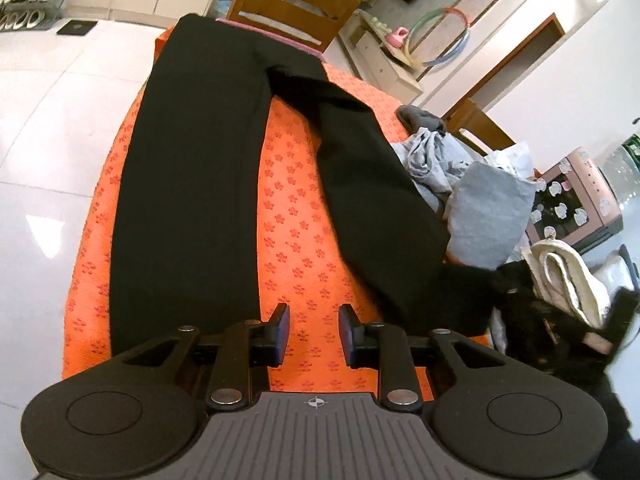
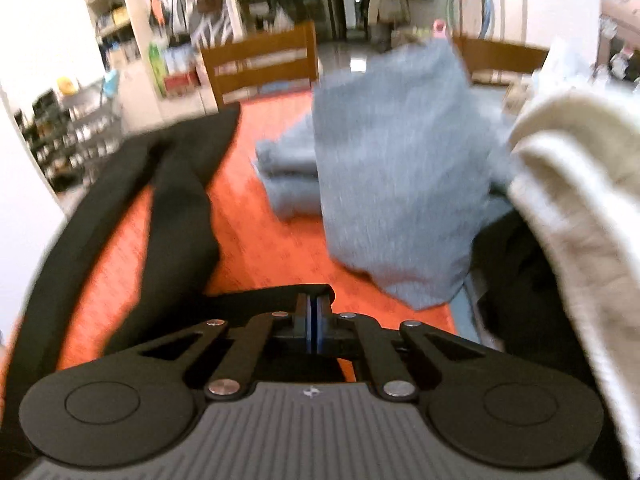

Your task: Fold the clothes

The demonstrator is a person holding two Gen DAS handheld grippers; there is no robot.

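A pair of black trousers (image 1: pixel 192 200) lies spread on the orange flowered tablecloth (image 1: pixel 292 240), waistband far, legs apart and running toward me. My left gripper (image 1: pixel 314 336) hovers over the bare orange strip between the two legs, open, with nothing between its fingers. In the right wrist view the trousers (image 2: pixel 180 184) lie to the left. My right gripper (image 2: pixel 313 316) is shut, and the black hem of the nearer leg runs across into its fingertips. That view is blurred.
Grey garments (image 1: pixel 440 160) are heaped at the table's right side, one folded (image 2: pixel 288 176) and one standing up (image 2: pixel 400 160). A cream cloth (image 2: pixel 580 200) lies at the right edge. Wooden chairs (image 1: pixel 288 4) stand at the far end. White tiled floor is left of the table.
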